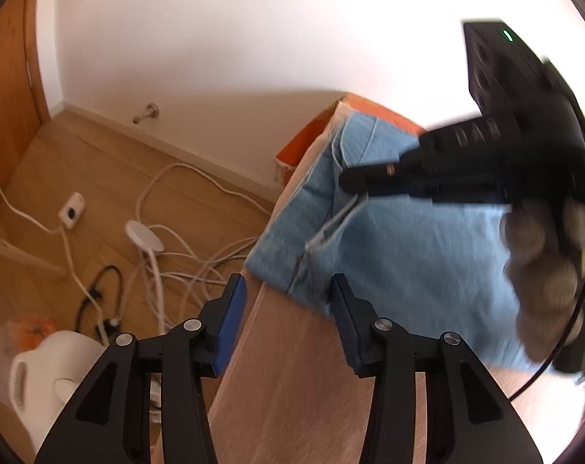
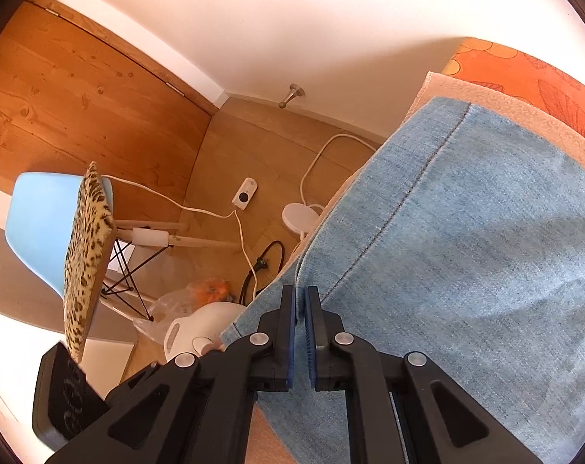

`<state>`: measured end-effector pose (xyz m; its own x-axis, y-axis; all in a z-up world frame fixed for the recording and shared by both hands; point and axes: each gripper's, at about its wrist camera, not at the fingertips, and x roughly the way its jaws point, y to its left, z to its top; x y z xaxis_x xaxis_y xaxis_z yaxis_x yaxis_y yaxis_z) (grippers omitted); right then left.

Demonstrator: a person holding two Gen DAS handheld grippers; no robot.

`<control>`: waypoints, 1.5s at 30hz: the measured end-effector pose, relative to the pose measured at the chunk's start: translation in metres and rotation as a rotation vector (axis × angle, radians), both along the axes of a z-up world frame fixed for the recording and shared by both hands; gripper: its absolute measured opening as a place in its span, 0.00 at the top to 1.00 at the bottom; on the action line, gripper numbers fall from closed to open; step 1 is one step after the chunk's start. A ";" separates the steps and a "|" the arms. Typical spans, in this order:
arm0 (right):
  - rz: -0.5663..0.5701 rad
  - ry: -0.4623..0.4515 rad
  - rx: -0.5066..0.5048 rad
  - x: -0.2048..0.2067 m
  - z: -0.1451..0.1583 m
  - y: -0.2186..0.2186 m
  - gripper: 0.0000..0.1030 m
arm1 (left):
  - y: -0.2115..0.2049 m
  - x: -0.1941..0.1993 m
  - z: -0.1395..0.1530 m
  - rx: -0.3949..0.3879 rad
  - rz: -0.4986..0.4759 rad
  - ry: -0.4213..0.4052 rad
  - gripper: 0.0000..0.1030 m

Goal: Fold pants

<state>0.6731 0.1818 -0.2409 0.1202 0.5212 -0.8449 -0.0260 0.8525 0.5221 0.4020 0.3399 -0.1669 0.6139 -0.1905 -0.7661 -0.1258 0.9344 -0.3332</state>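
Observation:
Light blue denim pants (image 1: 408, 239) lie folded on a pale table (image 1: 292, 367), reaching its left edge. My left gripper (image 1: 288, 290) is open, its jaws just short of the near corner of the pants, empty. My right gripper (image 1: 354, 183) shows in the left wrist view over the far part of the pants, blurred. In the right wrist view the right gripper (image 2: 299, 297) is nearly closed with a thin gap, low over the pants (image 2: 466, 232) at their left edge; I cannot see cloth between the pads.
An orange patterned cloth (image 2: 524, 73) lies at the table's far end. On the wooden floor are white cables (image 1: 199, 266), a power strip (image 1: 71, 214), a white appliance (image 1: 49, 371) and a blue chair with a leopard cushion (image 2: 85, 255).

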 end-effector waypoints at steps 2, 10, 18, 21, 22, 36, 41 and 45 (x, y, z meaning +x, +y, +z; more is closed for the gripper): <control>0.003 0.000 -0.003 0.000 0.000 0.000 0.97 | -0.003 0.000 0.002 -0.006 0.009 -0.016 0.59; 0.044 0.002 -0.035 0.003 0.002 0.008 0.78 | -0.024 -0.008 0.012 0.074 -0.031 -0.129 0.90; 0.115 0.012 -0.121 0.013 0.007 0.033 0.59 | -0.053 -0.013 0.024 0.158 -0.132 -0.188 0.90; 0.137 0.008 -0.204 0.013 0.004 0.041 0.72 | -0.057 -0.012 0.027 0.180 -0.130 -0.179 0.90; 0.134 0.011 -0.211 0.012 0.002 0.040 0.76 | -0.056 -0.012 0.027 0.176 -0.130 -0.175 0.89; 0.035 -0.004 -0.101 0.003 0.003 0.004 0.98 | -0.045 0.003 0.018 0.121 -0.081 -0.081 0.60; 0.050 0.005 -0.062 0.006 0.005 0.003 0.92 | -0.046 0.011 0.019 0.101 -0.073 -0.103 0.90; 0.030 -0.011 -0.073 0.011 0.019 -0.007 0.59 | -0.047 0.008 0.026 0.086 -0.093 -0.160 0.90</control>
